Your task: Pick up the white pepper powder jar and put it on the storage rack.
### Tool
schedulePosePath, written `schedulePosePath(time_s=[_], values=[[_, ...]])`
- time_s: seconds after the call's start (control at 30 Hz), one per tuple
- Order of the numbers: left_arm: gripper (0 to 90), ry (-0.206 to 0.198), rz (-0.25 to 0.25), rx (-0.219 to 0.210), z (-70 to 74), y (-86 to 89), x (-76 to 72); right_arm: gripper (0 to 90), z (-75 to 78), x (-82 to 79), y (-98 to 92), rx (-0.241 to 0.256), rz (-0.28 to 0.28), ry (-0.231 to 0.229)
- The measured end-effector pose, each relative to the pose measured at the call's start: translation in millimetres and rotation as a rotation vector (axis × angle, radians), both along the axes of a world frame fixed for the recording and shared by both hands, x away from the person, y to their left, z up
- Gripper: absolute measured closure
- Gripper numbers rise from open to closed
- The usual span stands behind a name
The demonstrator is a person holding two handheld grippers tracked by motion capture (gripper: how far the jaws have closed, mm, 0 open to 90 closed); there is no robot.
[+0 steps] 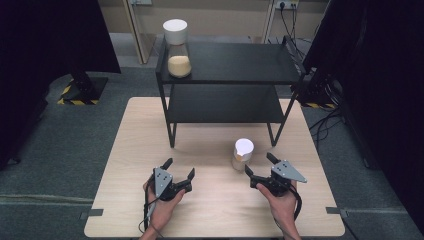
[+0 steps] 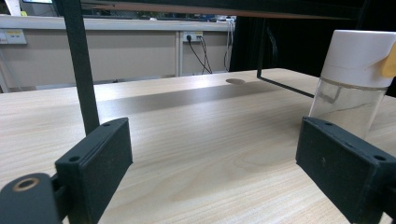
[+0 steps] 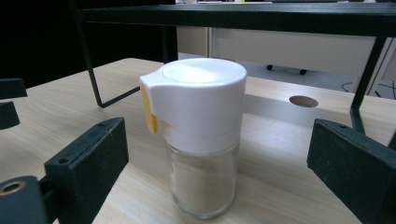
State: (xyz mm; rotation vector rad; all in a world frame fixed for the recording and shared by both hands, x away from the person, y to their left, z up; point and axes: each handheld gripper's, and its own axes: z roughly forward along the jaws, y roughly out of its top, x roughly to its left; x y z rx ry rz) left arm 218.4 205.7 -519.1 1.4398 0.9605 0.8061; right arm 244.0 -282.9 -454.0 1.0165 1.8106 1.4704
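A small glass jar (image 1: 243,155) with a white lid and pale powder inside stands on the wooden table (image 1: 135,150), in front of a black two-level shelf (image 1: 235,62). Up close, this jar (image 3: 198,140) has a yellow tab on its lid and stands between and just beyond the wide-apart jaws of my right gripper (image 3: 219,170). In the high view my right gripper (image 1: 260,164) is open, just right of the jar. My left gripper (image 1: 179,168) is open over bare table, with the jar (image 2: 355,88) off to its right. A taller jar (image 1: 177,47) with a white lid stands on the shelf's top level.
The shelf's black legs (image 1: 172,135) stand on the table behind the grippers. A round hole (image 3: 303,101) is cut in the tabletop under the shelf. Black curtains and cables surround the table on the floor.
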Motion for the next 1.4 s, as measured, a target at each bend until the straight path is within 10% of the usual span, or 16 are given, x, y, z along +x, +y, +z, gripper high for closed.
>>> schedulePosePath(time_s=[0.83, 1.4], values=[[10.1, 0.002, -0.003, 0.003, 0.5, 0.2, 0.4, 11.1, -13.7, 46.1, 24.4, -0.044, 0.035, 0.081], [10.1, 0.003, -0.006, 0.005, 0.9, 0.3, 0.8, 30.7, -24.1, 52.1, 32.1, -0.050, 0.021, 0.065]])
